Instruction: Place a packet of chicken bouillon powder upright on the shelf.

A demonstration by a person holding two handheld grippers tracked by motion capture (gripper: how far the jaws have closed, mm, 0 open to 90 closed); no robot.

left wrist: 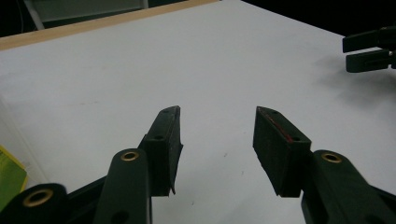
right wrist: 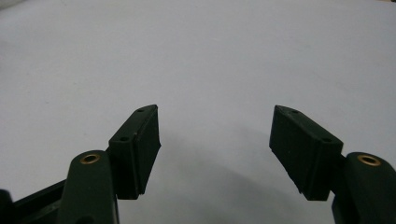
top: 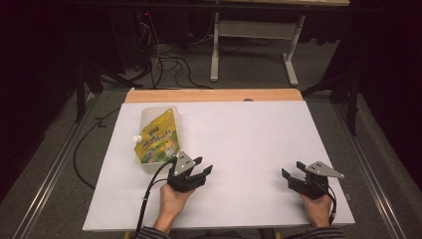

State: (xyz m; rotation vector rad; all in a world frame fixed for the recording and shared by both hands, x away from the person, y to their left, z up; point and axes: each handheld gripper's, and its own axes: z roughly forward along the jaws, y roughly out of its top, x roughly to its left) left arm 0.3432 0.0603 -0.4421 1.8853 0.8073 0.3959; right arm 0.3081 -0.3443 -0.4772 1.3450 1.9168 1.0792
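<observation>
On the white worktop a yellow-green spout pouch lies flat near the far left corner, its white cap pointing toward the left edge; it seems to rest on or in a clear plastic wrapper whose edge shows around it. The left tongs sit just beside the pouch's near right corner, apart from it, jaws spread with nothing between them. In the left gripper view the two black jaws stand apart over bare white surface, and a sliver of the yellow-green pouch shows at the lower left edge, outside the jaws. The right tongs rest well apart from the pouch, near the right side of the worktop, also spread wide and empty; the right gripper view shows plain white surface between their pads. Their tips appear at the upper right of the left gripper view. Nothing lies between either pair of tongs and the pouch. Beyond the worktop's wooden far edge are loose cables on the grey floor and the white legs of another table.
</observation>
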